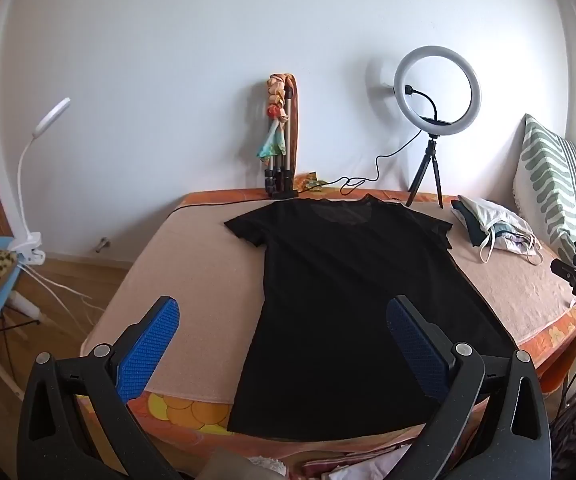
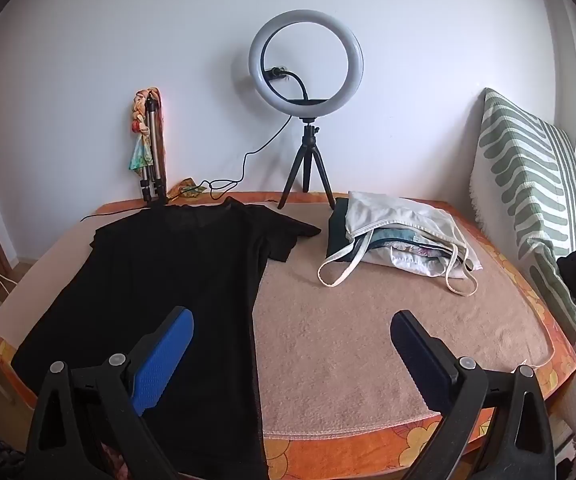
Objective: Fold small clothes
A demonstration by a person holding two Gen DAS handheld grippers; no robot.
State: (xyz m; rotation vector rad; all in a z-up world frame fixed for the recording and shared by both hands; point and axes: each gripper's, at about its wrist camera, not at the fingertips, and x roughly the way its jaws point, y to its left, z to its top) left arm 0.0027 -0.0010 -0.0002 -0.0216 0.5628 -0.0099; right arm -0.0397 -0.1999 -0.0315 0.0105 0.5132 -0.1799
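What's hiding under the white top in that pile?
Under the white strappy top lie more folded clothes: a dark garment pokes out on its left, and pale bluish and patterned layers show at its open edge. What these are stays covered.

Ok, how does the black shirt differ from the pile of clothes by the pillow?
The black shirt lies spread flat in one layer; the pile is folded and stacked. The shirt is all dark; the pile is mostly white, with straps trailing loose. Both rest on the beige towel, apart from each other.
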